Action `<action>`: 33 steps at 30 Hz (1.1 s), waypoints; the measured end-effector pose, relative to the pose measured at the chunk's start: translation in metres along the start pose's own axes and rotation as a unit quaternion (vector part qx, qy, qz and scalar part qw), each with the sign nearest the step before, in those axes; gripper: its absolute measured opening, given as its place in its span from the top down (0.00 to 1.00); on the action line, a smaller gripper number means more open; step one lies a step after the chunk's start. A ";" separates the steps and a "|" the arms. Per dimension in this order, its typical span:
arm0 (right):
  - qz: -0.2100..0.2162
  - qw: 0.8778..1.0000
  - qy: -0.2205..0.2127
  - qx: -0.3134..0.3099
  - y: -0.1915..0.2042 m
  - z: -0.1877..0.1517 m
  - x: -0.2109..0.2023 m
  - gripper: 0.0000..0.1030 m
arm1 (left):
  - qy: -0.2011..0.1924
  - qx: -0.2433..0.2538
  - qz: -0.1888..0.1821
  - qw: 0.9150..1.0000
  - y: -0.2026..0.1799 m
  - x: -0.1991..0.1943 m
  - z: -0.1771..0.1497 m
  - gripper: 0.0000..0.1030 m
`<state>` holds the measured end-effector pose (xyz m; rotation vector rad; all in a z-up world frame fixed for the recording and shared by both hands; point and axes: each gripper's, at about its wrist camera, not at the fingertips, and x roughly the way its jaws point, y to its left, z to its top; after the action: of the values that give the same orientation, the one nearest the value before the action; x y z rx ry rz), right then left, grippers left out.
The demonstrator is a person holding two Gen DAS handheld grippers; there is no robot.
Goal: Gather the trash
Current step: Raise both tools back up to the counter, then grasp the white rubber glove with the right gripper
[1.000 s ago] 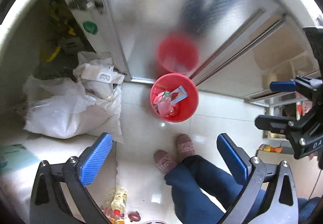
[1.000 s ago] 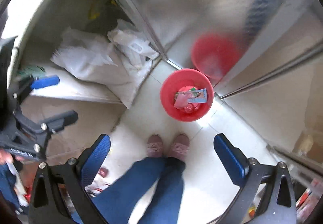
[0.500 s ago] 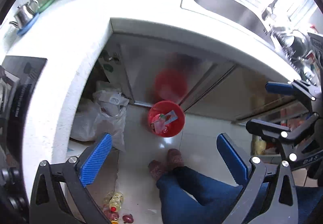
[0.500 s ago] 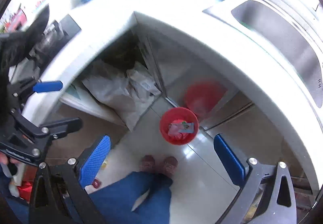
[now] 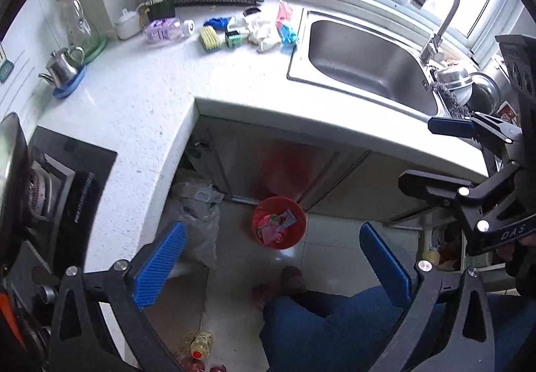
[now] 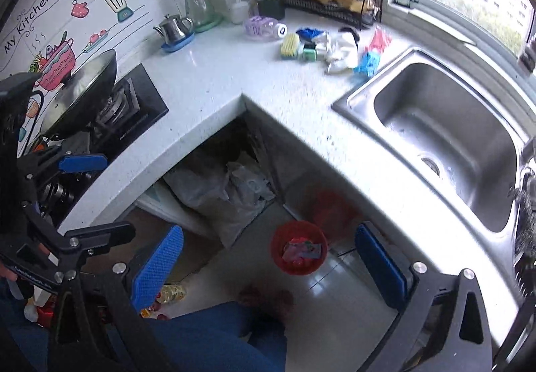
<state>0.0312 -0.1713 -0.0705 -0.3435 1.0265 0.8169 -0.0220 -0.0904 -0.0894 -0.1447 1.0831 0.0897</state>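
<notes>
Left wrist view: left gripper point(image 5: 271, 259) hangs high over the kitchen, jaws wide apart w/ nothing between them. Red trash bin point(image 5: 279, 222) sits on the floor at lower centre, just in front of the steel cabinet doors, wrappers already inside. Up top, by the sink point(image 5: 365, 60), the countertop point(image 5: 160, 90) holds a clutter: blue wrapper point(image 5: 288, 33), white crumpled stuff point(image 5: 264, 33), pink packet point(image 5: 283, 10). Right gripper point(image 5: 432, 150) shows at the frame's right edge, also spread and empty.

Right wrist view: same story. Right gripper's blue pads point(image 6: 157, 266) frame the bin, now at lower centre, nothing held. Leftover litter lies upper centre-right, beside the sink rim.

Looks like a between-pickups step: both tools free, bin partly filled. Next move prob. needs a reach to the counter pile, closing on one loose piece, then carrying it down over the bin.
</notes>
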 end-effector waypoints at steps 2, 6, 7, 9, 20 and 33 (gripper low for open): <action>-0.004 1.000 -0.008 -0.016 0.004 0.008 -0.005 0.01 | -0.010 -0.003 0.001 1.000 0.001 -0.011 0.010 0.00; -0.017 0.999 -0.024 -0.039 0.003 0.025 -0.013 0.01 | -0.033 -0.013 0.000 0.999 0.010 -0.021 0.031 0.00; -0.017 0.999 -0.026 -0.039 0.003 0.030 -0.013 0.01 | -0.036 -0.013 0.004 0.999 0.012 -0.021 0.037 0.00; -0.013 0.999 -0.032 -0.032 -0.002 0.039 -0.011 0.01 | -0.042 -0.013 0.012 0.999 0.018 -0.019 0.051 0.00; -0.041 0.998 -0.046 0.004 -0.031 0.117 0.013 0.01 | -0.045 0.022 0.001 0.999 0.054 0.023 0.151 0.00; -0.069 0.995 -0.002 0.066 -0.073 0.215 0.086 0.01 | -0.019 0.048 -0.040 0.998 0.118 0.097 0.274 0.00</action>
<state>0.2410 -0.0520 -0.0450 -0.2961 1.0351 0.6230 0.2454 0.0707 -0.0576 -0.0994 1.0396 -0.0312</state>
